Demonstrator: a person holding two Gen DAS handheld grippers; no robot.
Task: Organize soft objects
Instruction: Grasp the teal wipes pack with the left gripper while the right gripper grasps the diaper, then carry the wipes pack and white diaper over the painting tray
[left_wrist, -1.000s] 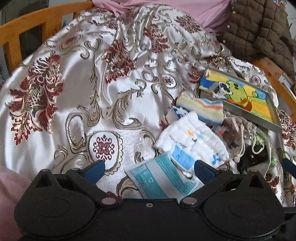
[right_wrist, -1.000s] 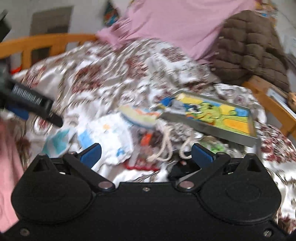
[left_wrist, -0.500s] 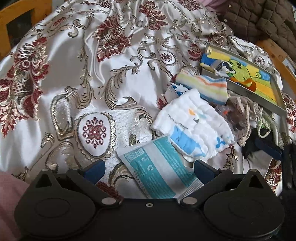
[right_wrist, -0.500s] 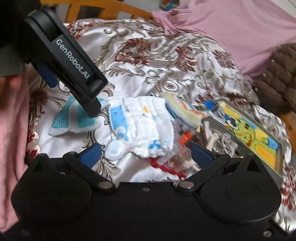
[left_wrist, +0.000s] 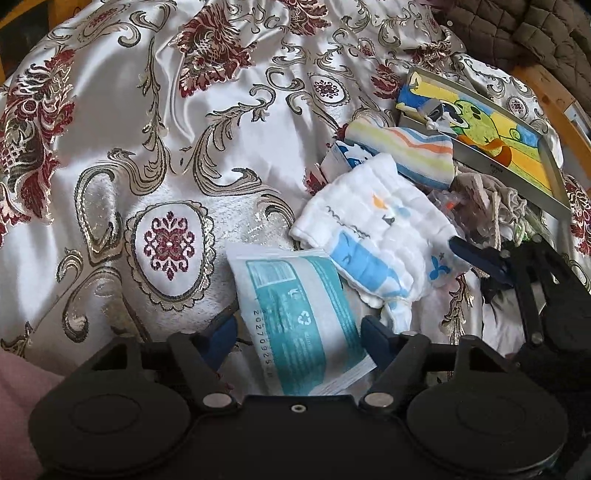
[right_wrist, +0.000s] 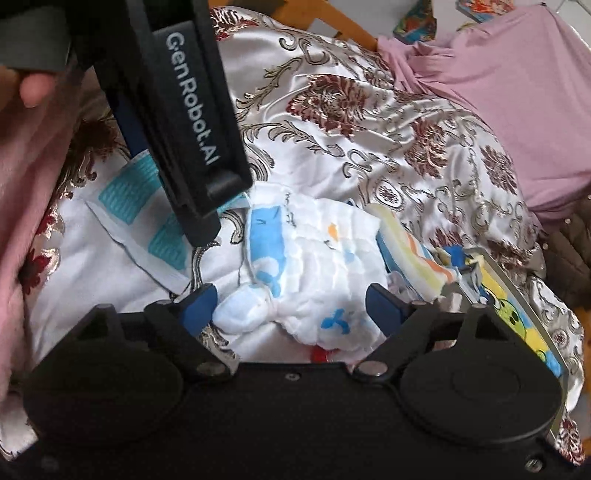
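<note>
A teal and white soft packet (left_wrist: 295, 314) lies on the satin bedspread (left_wrist: 184, 129). My left gripper (left_wrist: 299, 332) straddles its near end, jaws closing, the pads close to its edges but not visibly pressing. Beside it lies a white muslin cloth with a blue whale print (left_wrist: 373, 236). My right gripper (right_wrist: 291, 304) is down over this cloth (right_wrist: 317, 273), jaws closing, the cloth between the pads with no squeeze showing. One finger (left_wrist: 476, 254) of the right gripper shows at the cloth's right edge. A striped cloth (left_wrist: 406, 151) lies just behind.
A metal-framed cartoon picture (left_wrist: 491, 136) lies at the right, with beige cords (left_wrist: 487, 192) and small clutter in front. A brown quilted jacket (left_wrist: 517, 29) and pink fabric (right_wrist: 498, 92) lie at the back. The left gripper's black body (right_wrist: 184, 129) crosses the right wrist view.
Both grippers have come down and their jaws have narrowed. The left now straddles the teal packet. The right has rolled and swung left onto the white whale cloth.
</note>
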